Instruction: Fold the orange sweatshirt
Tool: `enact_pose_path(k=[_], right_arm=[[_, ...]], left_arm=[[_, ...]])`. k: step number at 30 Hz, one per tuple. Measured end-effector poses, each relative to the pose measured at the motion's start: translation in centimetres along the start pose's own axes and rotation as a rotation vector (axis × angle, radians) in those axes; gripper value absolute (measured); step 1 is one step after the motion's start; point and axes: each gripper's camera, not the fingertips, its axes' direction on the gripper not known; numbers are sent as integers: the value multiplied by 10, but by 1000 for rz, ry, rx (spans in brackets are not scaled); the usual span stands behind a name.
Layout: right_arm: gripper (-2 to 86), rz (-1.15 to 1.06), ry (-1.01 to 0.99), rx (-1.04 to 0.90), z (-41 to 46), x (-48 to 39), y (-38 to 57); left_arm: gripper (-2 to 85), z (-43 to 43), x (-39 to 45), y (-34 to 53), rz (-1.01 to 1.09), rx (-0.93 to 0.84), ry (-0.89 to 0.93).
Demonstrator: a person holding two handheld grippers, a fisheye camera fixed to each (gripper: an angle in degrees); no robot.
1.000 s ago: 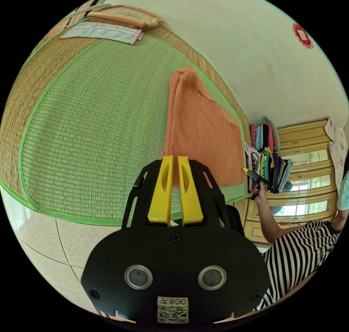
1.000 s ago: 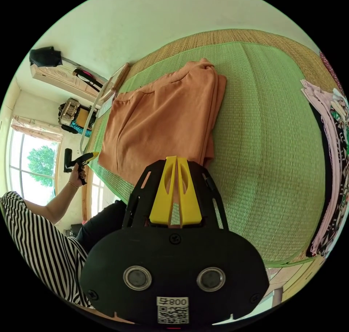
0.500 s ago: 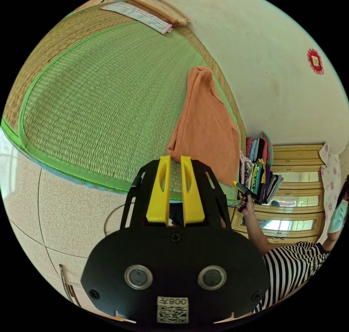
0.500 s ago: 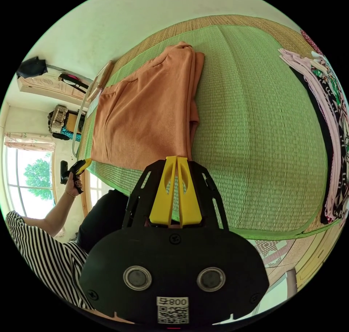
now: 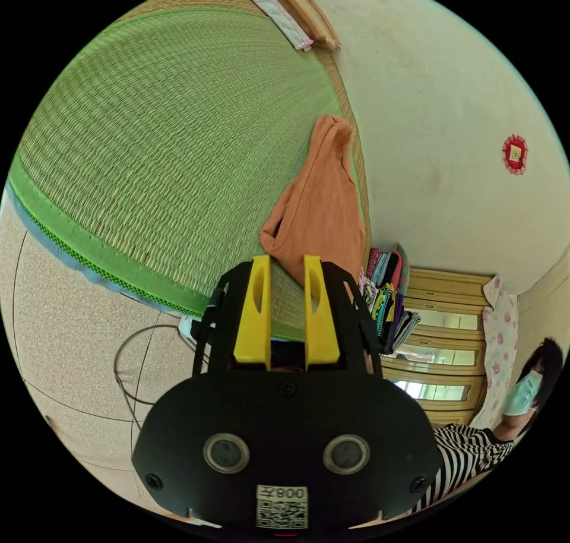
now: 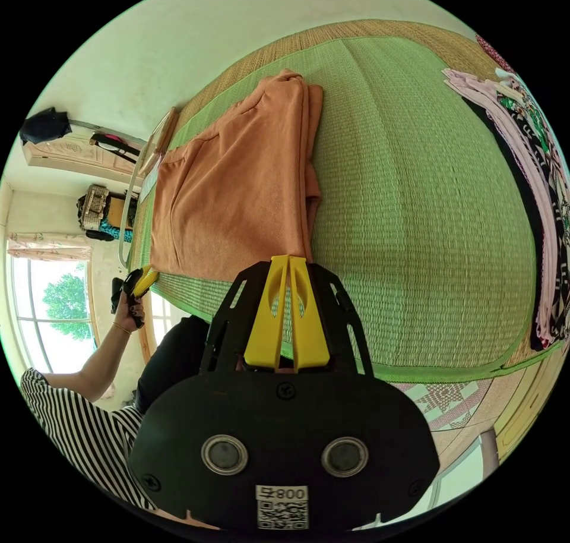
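A green woven mat (image 6: 427, 222) carries the orange sweatshirt (image 6: 237, 180), folded to a narrow stack near its wall-side edge. The right tongs (image 6: 289, 270) are closed and empty, tips over the hem; the left tongs (image 5: 287, 270) gape apart, empty. A careless grab could likely drag layers askew.

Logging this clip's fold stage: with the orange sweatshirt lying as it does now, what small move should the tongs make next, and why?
Probably bring the open left tongs down onto the near hem of the orange sweatshirt. It lies lengthwise-folded and flat on the green woven mat, with neither tongs holding it; the right tongs are shut and empty just short of that hem. A fold across its length looks still undone.
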Motion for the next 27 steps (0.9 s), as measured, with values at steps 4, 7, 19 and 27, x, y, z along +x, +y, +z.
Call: enact_pose_path(k=[4,7,19,27], right_arm=[[1,19,-1,7,-7,-11,0],[1,3,17,21,-18,-27,0],[2,-343,-64,15,0,-204,-63],[1,-412,14,-84,56,-277,-121]], left_arm=[[66,-5,-15,-1,-47,21,66],[55,-10,-23,0,-57,29,106],[35,-20,-25,-1,-32,35,190],[33,-18,-14,-3,11,26,189]])
